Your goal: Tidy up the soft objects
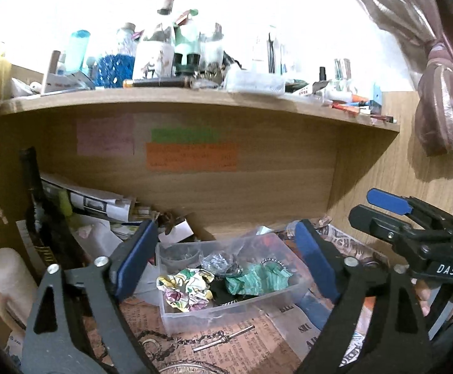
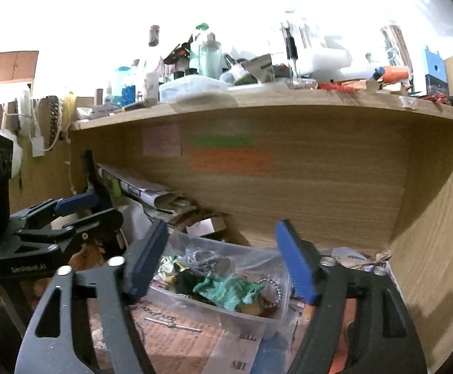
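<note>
A clear plastic box [image 1: 176, 311] stands on newspaper inside a wooden cubby. In it lie a green scrunchie [image 1: 257, 279], a floral yellow-white cloth [image 1: 189, 286], a dark metallic scrunchie [image 1: 220, 265] and a black cloth. My left gripper [image 1: 226, 258] is open and empty above the box. My right gripper [image 2: 223, 265] is open and empty over the same box [image 2: 257, 318], with the green scrunchie [image 2: 229, 290] between its fingers' line of sight. Each gripper shows in the other's view: the right one [image 1: 382, 215] at right, the left one [image 2: 92, 208] at left.
A key on a chain [image 1: 223, 338] lies on the newspaper before the box. Folded papers [image 1: 95, 205] pile at the back left, by a wooden pin [image 1: 8, 277]. The shelf top [image 1: 195, 96] is crowded with bottles. Sticky notes [image 1: 192, 155] mark the back panel. A curtain [image 1: 438, 93] hangs right.
</note>
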The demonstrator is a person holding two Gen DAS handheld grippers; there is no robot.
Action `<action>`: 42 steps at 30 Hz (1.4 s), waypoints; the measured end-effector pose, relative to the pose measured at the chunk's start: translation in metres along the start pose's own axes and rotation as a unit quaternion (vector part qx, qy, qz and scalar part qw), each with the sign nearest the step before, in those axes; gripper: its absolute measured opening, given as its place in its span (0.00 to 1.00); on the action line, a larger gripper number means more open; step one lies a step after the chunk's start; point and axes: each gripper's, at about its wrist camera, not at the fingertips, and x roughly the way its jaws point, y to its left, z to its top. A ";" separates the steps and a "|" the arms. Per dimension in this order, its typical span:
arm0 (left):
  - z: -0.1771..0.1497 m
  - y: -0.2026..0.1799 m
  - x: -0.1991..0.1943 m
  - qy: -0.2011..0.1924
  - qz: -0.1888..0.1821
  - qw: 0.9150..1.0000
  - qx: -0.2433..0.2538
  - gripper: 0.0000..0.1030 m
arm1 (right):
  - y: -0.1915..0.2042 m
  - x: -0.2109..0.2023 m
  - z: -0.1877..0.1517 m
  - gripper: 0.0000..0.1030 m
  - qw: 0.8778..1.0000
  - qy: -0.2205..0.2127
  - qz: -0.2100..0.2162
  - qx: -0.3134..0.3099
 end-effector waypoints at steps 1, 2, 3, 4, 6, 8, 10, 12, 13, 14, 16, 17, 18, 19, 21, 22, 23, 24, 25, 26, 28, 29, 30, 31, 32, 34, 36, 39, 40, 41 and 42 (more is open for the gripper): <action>0.000 -0.001 -0.003 -0.004 0.002 1.000 0.001 0.92 | 0.001 -0.002 0.000 0.79 1.000 -0.004 -0.001 0.002; -0.001 -0.001 -0.004 -0.006 0.002 1.000 0.002 0.93 | 0.002 -0.005 -0.001 0.79 1.000 -0.007 -0.003 0.002; -0.001 -0.002 -0.008 -0.007 0.003 1.000 0.002 0.94 | 0.004 -0.007 -0.001 0.79 1.000 -0.008 -0.003 0.003; -0.002 -0.003 -0.009 -0.008 0.002 1.000 0.002 0.96 | 0.005 -0.010 -0.001 0.80 1.000 -0.010 -0.003 0.004; -0.002 -0.004 -0.013 -0.008 0.001 1.000 0.000 0.98 | 0.005 -0.012 -0.002 0.83 1.000 -0.011 -0.003 0.006; -0.004 -0.004 -0.015 -0.010 0.004 1.000 -0.001 1.00 | 0.008 -0.016 -0.003 0.91 1.000 -0.013 -0.005 0.006; -0.005 -0.004 -0.015 -0.008 0.004 1.000 -0.002 1.00 | 0.009 -0.019 -0.005 0.99 1.000 -0.017 -0.011 0.006; -0.006 -0.003 -0.015 -0.006 0.003 1.000 -0.005 1.00 | 0.010 -0.022 -0.006 1.00 1.000 -0.022 -0.013 0.007; -0.006 -0.003 -0.015 -0.005 0.003 1.000 -0.006 1.00 | 0.010 -0.023 -0.006 1.00 1.000 -0.022 -0.013 0.008; -0.007 -0.003 -0.015 -0.005 0.003 1.000 -0.007 1.00 | 0.010 -0.023 -0.006 1.00 1.000 -0.023 -0.011 0.009; -0.007 -0.002 -0.015 -0.004 0.003 1.000 -0.007 1.00 | 0.011 -0.024 -0.007 1.00 1.000 -0.023 -0.013 0.011; -0.008 -0.002 -0.015 -0.004 0.003 1.000 -0.007 1.00 | 0.011 -0.024 -0.007 1.00 1.000 -0.024 -0.013 0.011; -0.008 -0.002 -0.015 -0.004 0.003 1.000 -0.007 1.00 | 0.011 -0.024 -0.007 1.00 1.000 -0.023 -0.013 0.013; -0.008 -0.002 -0.015 -0.004 0.005 1.000 -0.006 1.00 | 0.010 -0.023 -0.008 1.00 1.000 -0.023 -0.013 0.014; -0.009 -0.002 -0.015 -0.005 0.006 1.000 -0.006 1.00 | 0.009 -0.023 -0.008 1.00 1.000 -0.021 -0.012 0.017; -0.009 -0.001 -0.015 -0.005 0.006 1.000 -0.007 1.00 | 0.009 -0.022 -0.009 1.00 1.000 -0.021 -0.011 0.018; -0.009 -0.001 -0.015 -0.005 0.006 1.000 -0.007 1.00 | 0.009 -0.022 -0.009 1.00 1.000 -0.020 -0.011 0.018; -0.009 -0.001 -0.014 -0.005 0.007 1.000 -0.007 1.00 | 0.009 -0.021 -0.009 1.00 1.000 -0.020 -0.011 0.018; -0.010 0.000 -0.014 -0.005 0.008 1.000 -0.008 1.00 | 0.008 -0.022 -0.009 1.00 1.000 -0.020 -0.010 0.018; -0.010 0.000 -0.014 -0.005 0.008 1.000 -0.008 1.00 | 0.008 -0.022 -0.009 1.00 1.000 -0.020 -0.010 0.018; -0.010 0.002 -0.013 -0.005 0.010 1.000 -0.010 1.00 | 0.007 -0.022 -0.009 1.00 1.000 -0.020 -0.010 0.018; -0.010 0.002 -0.013 -0.004 0.010 1.000 -0.011 1.00 | 0.007 -0.022 -0.009 1.00 1.000 -0.020 -0.010 0.019; -0.010 0.003 -0.012 -0.004 0.010 1.000 -0.011 1.00 | 0.006 -0.021 -0.010 1.00 1.000 -0.020 -0.010 0.019; -0.010 0.003 -0.012 -0.004 0.011 1.000 -0.011 1.00 | 0.005 -0.021 -0.010 1.00 1.000 -0.019 -0.009 0.020; -0.010 0.003 -0.012 -0.004 0.012 1.000 -0.011 1.00 | 0.005 -0.020 -0.010 1.00 1.000 -0.019 -0.010 0.021; -0.010 0.004 -0.012 -0.004 0.012 1.000 -0.011 1.00 | 0.005 -0.020 -0.011 1.00 1.000 -0.018 -0.010 0.022; -0.010 0.005 -0.012 -0.005 0.013 1.000 -0.013 1.00 | 0.005 -0.019 -0.011 1.00 1.000 -0.017 -0.010 0.023; -0.010 0.006 -0.011 -0.004 0.014 1.000 -0.014 1.00 | 0.004 -0.018 -0.012 1.00 1.000 -0.016 -0.009 0.025; -0.010 0.007 -0.011 -0.003 0.014 1.000 -0.013 1.00 | 0.004 -0.018 -0.012 1.00 1.000 -0.016 -0.009 0.025; -0.010 0.007 -0.011 -0.002 0.014 1.000 -0.013 1.00 | 0.004 -0.018 -0.012 1.00 1.000 -0.016 -0.009 0.025; -0.011 0.006 -0.011 -0.002 0.015 1.000 -0.013 1.00 | 0.004 -0.018 -0.012 1.00 1.000 -0.016 -0.009 0.025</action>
